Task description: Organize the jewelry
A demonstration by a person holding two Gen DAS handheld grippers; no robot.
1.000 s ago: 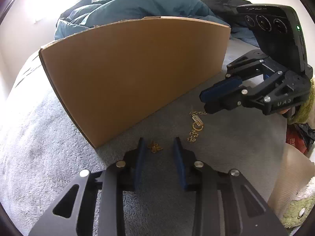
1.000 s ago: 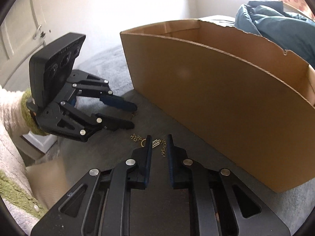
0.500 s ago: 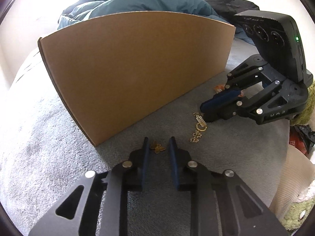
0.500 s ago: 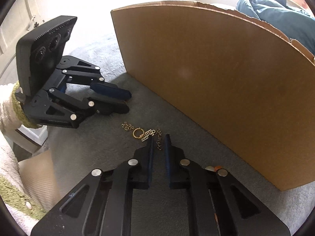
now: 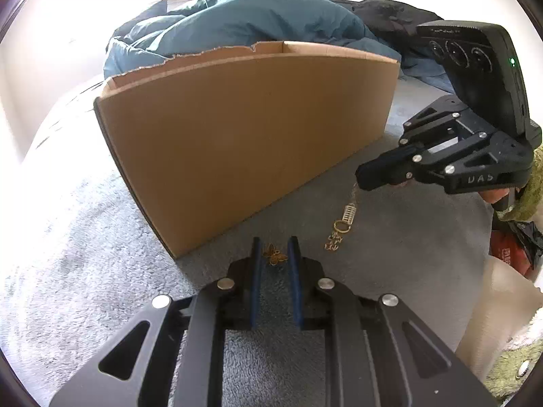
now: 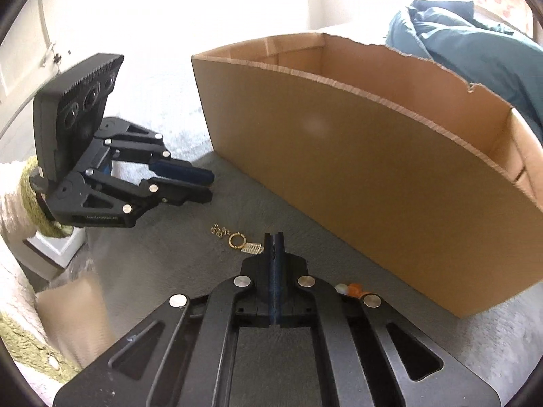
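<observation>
A small gold butterfly charm (image 5: 275,255) lies on the grey blanket between my left gripper's (image 5: 274,245) two fingers, which stand a little apart around it. A gold chain with a ring and a ribbed pendant (image 5: 343,224) trails on the blanket up to my right gripper (image 5: 360,179). In the right wrist view my right gripper (image 6: 273,237) is shut on the chain's end, and the ring and pendant (image 6: 242,242) lie just left of its tips. The left gripper (image 6: 200,186) shows there at the left. A large open cardboard box (image 5: 244,135) stands just behind the jewelry.
A teal duvet (image 5: 254,20) and dark clothes (image 5: 393,13) are piled behind the box. A small orange and white object (image 6: 351,289) lies by the right gripper's body. A beige panel (image 5: 502,305) and a green fuzzy item (image 5: 509,369) sit at the right edge.
My right gripper has closed on the chain's end and lifted it slightly. My left gripper's fingers have narrowed around the butterfly charm. Both views have risen, showing the box's open top.
</observation>
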